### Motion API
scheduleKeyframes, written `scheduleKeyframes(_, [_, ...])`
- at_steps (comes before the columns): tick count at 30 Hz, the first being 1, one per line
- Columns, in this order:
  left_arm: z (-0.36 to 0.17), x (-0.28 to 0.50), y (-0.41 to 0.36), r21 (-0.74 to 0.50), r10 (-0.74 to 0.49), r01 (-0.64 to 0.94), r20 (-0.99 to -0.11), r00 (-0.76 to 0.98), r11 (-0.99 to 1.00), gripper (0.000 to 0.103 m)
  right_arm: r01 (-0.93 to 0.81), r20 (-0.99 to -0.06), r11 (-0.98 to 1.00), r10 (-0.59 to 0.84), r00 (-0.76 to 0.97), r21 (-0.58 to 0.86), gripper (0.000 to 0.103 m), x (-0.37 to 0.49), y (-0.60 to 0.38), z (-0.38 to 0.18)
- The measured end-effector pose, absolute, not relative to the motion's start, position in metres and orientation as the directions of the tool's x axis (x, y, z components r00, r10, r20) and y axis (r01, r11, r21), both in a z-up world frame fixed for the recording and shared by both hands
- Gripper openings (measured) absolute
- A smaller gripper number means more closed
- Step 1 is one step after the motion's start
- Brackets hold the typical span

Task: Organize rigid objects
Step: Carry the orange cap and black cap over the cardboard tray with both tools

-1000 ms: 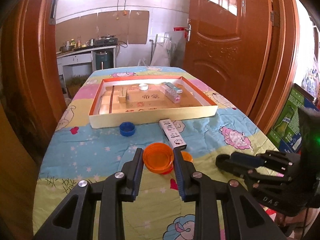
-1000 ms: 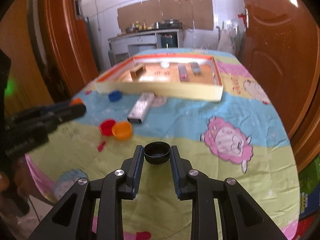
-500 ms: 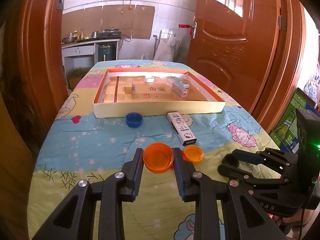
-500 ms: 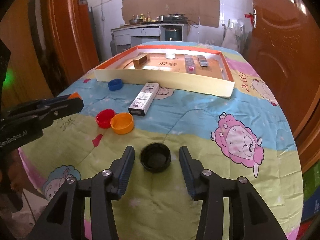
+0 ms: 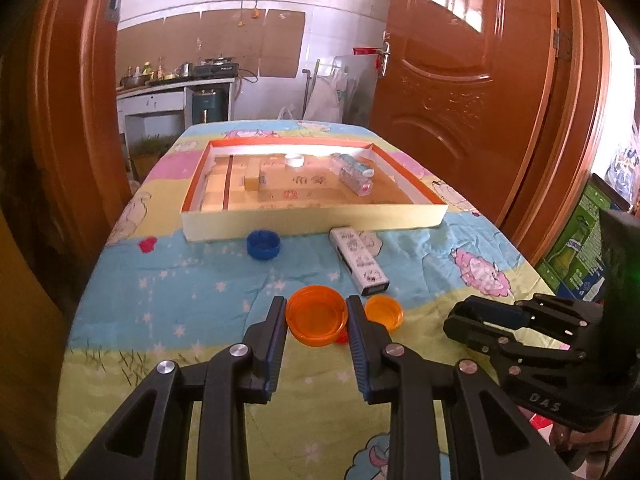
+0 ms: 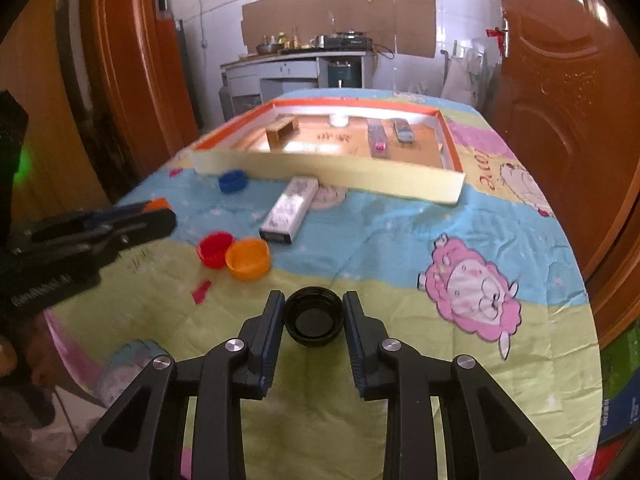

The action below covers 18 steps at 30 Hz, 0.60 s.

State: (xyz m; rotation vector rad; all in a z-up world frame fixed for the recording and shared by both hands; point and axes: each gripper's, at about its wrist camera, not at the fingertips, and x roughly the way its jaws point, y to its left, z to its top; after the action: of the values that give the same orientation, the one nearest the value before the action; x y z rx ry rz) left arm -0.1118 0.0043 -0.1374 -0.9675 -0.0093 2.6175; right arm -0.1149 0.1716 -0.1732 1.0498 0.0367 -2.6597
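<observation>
1. Step in hand: pickup of loose caps off the table (image 6: 400, 360), both tools loaded or loading.
2. Left tool (image 5: 316, 320): clamped on the big orange lid (image 5: 316, 316), a pad on each side of its rim. The lid looks lifted clear of the cloth, though that can't be confirmed.
3. Right tool (image 6: 313, 316): jaws closing on the black cap (image 6: 313, 317), cap between the pads, pads at or on the rim. The grip looks about seated.
4. Still loose: small orange cap (image 6: 248, 259) touching the red cap (image 6: 215, 249), blue cap (image 6: 232, 180) just beside the tray wall, white box (image 6: 290, 210) near the tray.
5. Tray (image 6: 328, 172) at the far end already holds a wooden block, a white cap and two slim packs.
6. Next, my guess: carry both caps forward over the near tray wall, high enough to clear it, and release inside. Watch the white box in the path.
</observation>
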Motion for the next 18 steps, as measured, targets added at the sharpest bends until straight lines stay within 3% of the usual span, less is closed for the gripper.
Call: scheduleKeyframes(18, [-0.085,-0.165,0.008,-0.148,0.317,-0.286,-0.581,-0.749,-0.947,0.030,0.252,-0.573,-0.954,-0.298,-0.763,0.160,0.030,-0.158,0.174,-0.106])
